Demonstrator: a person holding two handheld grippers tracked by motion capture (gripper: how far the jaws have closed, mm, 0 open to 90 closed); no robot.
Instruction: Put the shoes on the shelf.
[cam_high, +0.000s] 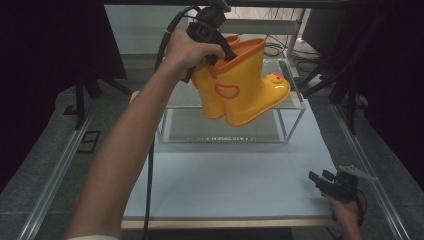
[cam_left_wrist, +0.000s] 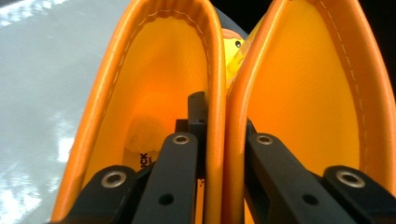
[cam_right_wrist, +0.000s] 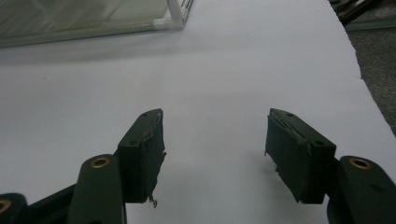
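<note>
- Pair of yellow rubber boots (cam_high: 240, 82), orange trim at the tops, duck face on the toe; held up in the air over the glass box (cam_high: 295, 117) at the far edge of the desk (cam_high: 225, 180), not touching it.
- Boots hang side by side, toes pointing to the right edge, tops tipped toward the person.
- Left gripper (cam_high: 220, 52) clamps the two inner top edges together: one jaw down inside each boot, jaws nearly shut on both walls.
- Left gripper view: the two orange rims (cam_left_wrist: 223, 116) are pressed flat against each other betw. the jaws; yellow toe shows past them.
- Left hand (cam_high: 187, 50) & forearm reach up from the near left corner; cable trails down along the arm.
- Right gripper (cam_high: 320, 181) rests near the near right corner of the desk, well apart from the boots.
- Right gripper view: jaws wide open, nothing betw. the pads (cam_right_wrist: 147, 154), bare white desk under them; box corner at top left.
</note>
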